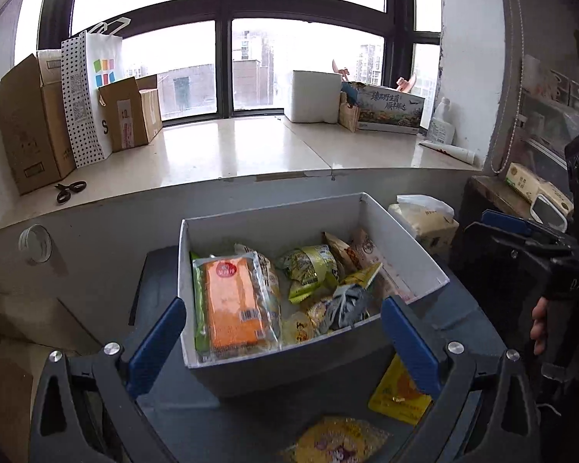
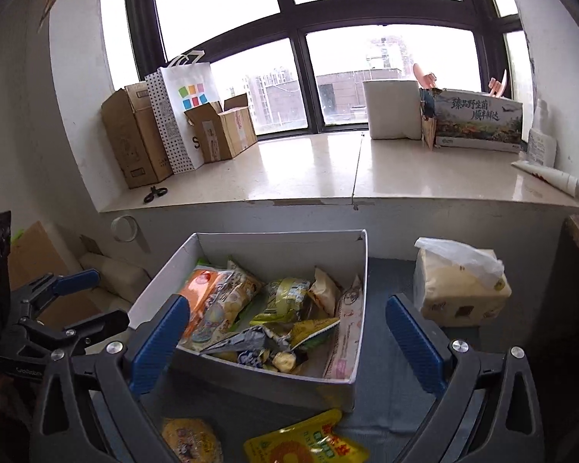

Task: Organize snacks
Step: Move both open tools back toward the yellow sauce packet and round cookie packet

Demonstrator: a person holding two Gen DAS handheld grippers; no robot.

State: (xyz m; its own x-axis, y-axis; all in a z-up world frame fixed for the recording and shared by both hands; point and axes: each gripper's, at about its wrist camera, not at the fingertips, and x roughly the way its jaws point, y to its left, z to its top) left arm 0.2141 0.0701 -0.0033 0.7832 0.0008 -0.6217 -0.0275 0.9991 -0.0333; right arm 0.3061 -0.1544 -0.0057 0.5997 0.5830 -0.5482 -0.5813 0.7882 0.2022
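White cardboard box (image 2: 278, 386) at frame centre already holds most snacks, while a yellow packet (image 2: 305, 443) and a round yellow snack (image 2: 191, 441) lie outside at bottom edge, left gripper (image 1: 283, 341) and right gripper (image 2: 285, 343) both spread empty.

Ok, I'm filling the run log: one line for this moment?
left gripper: open, empty | right gripper: open, empty | white box: holds snacks | yellow packet: outside box
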